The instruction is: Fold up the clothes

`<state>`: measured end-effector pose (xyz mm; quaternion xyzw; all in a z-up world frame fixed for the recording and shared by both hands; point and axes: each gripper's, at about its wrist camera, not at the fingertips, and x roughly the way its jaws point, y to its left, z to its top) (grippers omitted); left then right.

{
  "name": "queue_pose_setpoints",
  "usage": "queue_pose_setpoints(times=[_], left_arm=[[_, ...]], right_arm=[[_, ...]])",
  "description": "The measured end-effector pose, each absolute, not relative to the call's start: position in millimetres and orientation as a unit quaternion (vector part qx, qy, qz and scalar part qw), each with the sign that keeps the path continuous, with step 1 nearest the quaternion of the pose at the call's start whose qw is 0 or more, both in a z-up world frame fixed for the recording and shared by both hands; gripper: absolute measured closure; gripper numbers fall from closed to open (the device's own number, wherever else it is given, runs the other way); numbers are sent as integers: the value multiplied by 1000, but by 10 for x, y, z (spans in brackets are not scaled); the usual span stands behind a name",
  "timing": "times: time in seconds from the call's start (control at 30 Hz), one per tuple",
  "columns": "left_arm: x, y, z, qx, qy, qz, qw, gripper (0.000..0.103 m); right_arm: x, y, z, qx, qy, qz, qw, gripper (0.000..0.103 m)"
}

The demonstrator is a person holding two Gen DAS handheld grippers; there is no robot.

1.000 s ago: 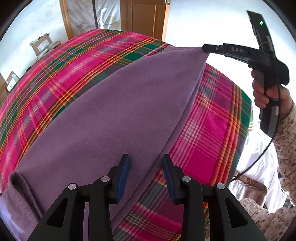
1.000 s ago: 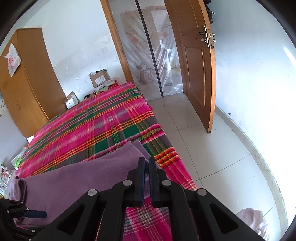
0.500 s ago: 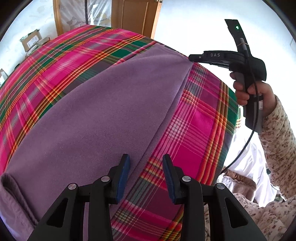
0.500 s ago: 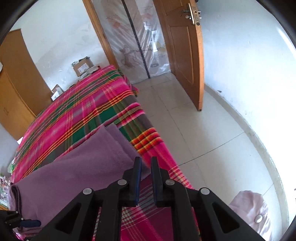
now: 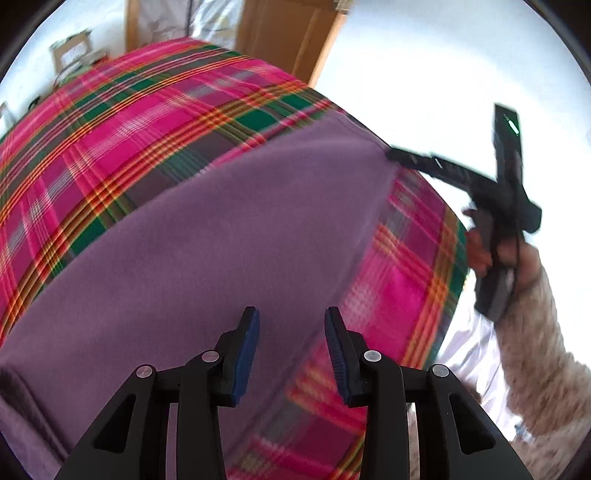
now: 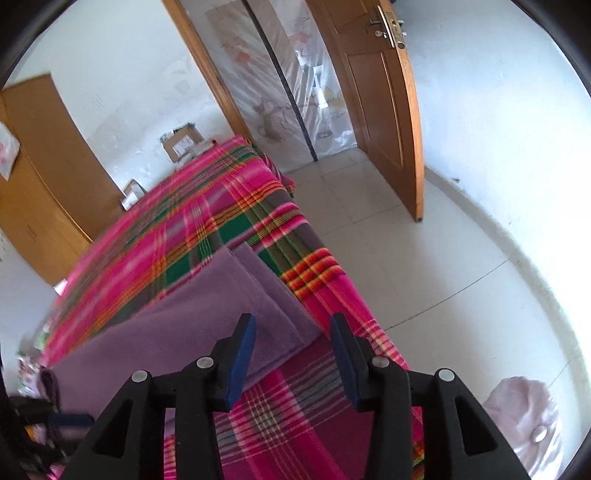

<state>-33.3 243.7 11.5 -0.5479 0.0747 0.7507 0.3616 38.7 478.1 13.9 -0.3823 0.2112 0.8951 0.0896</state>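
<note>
Purple garment (image 6: 207, 325) just under right gripper (image 6: 291, 354).

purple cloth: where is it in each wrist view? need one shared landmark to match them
Left wrist: the purple cloth fills the centre and lower left, lying on the plaid sheet.
Right wrist: the purple cloth is at lower left of centre, its folded corner just beyond the fingers.
Shared landmark: the wooden door, at top centre in the left view.
</note>
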Motion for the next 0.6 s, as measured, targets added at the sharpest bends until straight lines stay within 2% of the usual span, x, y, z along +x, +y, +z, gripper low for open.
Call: queue_pose_setpoints(times=[0.07,0.13,0.4,0.6], left_arm=[[-459,2502,122,-550,68,751,360,65],[-580,2575,129,-550,65,750,362,65],[-958,2808,89,-553,25,746,370,65],[-1159,2872,16,-564,3,743,361,65]], right_arm=[[389,4733,132,-384,193,897,99,62],[380,4663,126,-387,172,899,109,73],[385,4563,115,-391,152,899,126,86],[360,4553,109,-390,159,898,129,85]])
